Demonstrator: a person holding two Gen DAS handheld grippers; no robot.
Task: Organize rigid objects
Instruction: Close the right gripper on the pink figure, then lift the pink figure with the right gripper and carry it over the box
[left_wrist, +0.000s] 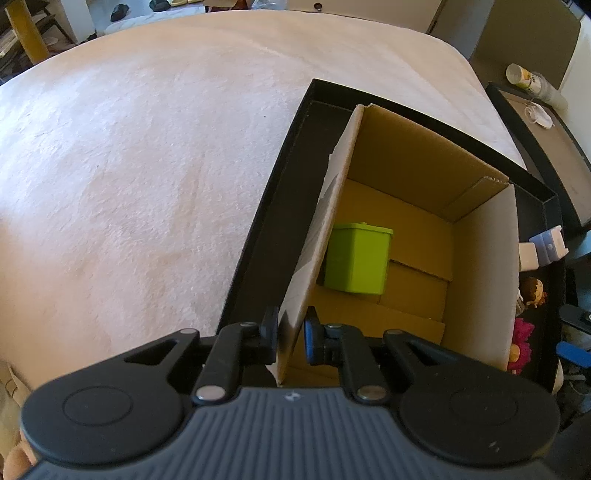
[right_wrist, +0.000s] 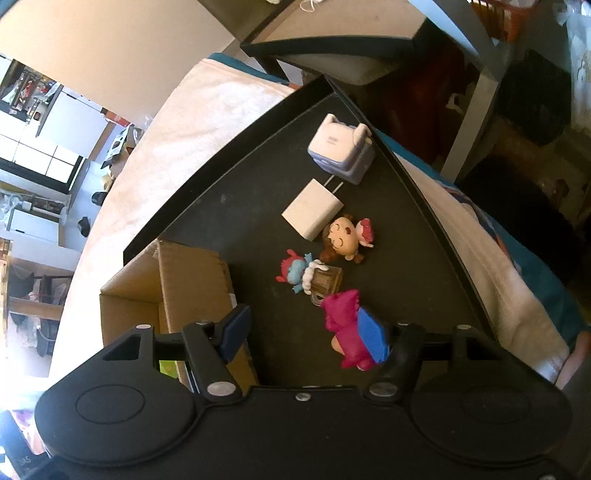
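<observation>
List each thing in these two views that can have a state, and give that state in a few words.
Left gripper: shut on the box wall.
Right gripper: open, empty.
Box: open, upright on the tray.
Green tub: upright in the box.
Charger: lying flat, prongs out.
Pink toy: lying by the right finger.

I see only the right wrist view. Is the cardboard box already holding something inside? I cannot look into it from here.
Observer: Yes. One green container stands on the floor of the cardboard box.
Operator: Is the left gripper on the box?
Observer: Yes, the left gripper has its jaws shut on one side wall of the box.
Operator: Is there room left inside?
Observer: Yes, the floor beside the green container, away from that wall, is bare.
</observation>
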